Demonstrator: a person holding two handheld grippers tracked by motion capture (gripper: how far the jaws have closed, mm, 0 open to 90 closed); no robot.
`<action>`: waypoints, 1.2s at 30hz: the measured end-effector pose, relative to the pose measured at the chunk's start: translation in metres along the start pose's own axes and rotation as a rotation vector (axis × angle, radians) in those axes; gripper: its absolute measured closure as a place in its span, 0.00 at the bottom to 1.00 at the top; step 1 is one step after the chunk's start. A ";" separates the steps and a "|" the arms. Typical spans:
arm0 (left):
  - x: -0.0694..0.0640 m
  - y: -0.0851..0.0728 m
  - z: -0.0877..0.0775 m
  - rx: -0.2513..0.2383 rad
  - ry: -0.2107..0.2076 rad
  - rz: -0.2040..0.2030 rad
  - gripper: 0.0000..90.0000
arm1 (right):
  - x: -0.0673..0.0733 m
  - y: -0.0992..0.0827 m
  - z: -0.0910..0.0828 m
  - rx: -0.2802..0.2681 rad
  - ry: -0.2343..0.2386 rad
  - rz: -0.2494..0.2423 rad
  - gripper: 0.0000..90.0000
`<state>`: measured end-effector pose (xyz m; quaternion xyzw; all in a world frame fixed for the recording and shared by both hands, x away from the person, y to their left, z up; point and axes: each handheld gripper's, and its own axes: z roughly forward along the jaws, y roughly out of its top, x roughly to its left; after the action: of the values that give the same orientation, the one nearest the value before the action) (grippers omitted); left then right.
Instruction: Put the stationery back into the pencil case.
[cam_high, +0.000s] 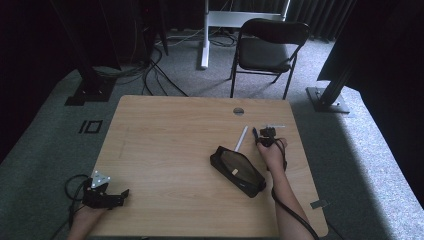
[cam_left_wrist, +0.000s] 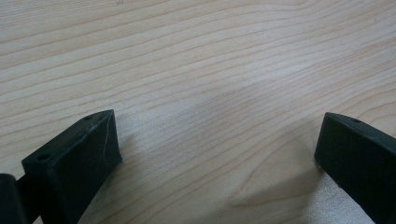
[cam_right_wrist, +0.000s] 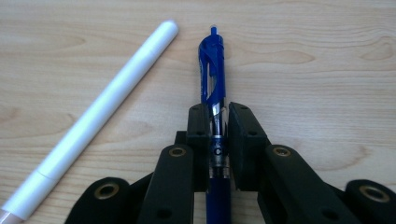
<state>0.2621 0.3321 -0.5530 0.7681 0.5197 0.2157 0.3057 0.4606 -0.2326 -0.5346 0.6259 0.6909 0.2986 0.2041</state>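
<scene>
— Start nearest us: what's the left gripper (cam_high: 121, 196) doing?

— Idling. It sits well off to the left of the black pencil case (cam_high: 237, 170), at the near table (cam_high: 165, 135) edge, jaws spread wide over bare wood with nothing between them.

— And the case itself?

— Lying open, by the look of it, with something pale inside; I can't tell what.

— Then the right hand?

— Just beyond the case's right end, the right gripper (cam_right_wrist: 217, 122) is clamped tight on a blue pen (cam_right_wrist: 213, 70). The pen looks level with the wood, whether lifted I can't tell.

— So how far along?

— Pen grasped, I'd say; getting it into the case remains. A white pen (cam_right_wrist: 100, 108) lies past the case too, untouched.
</scene>
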 end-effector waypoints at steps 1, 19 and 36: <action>0.000 0.000 0.000 0.000 0.000 0.000 0.00 | -0.001 0.001 -0.002 -0.001 0.005 0.009 0.88; 0.000 0.000 0.000 0.000 0.000 0.000 0.00 | -0.016 0.010 -0.049 -0.046 0.074 -0.001 0.88; 0.000 0.000 0.000 0.000 0.000 0.000 0.00 | -0.014 0.013 -0.094 -0.102 0.154 -0.022 0.88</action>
<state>0.2621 0.3321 -0.5530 0.7680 0.5198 0.2156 0.3057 0.4110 -0.2607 -0.4577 0.5822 0.6954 0.3784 0.1853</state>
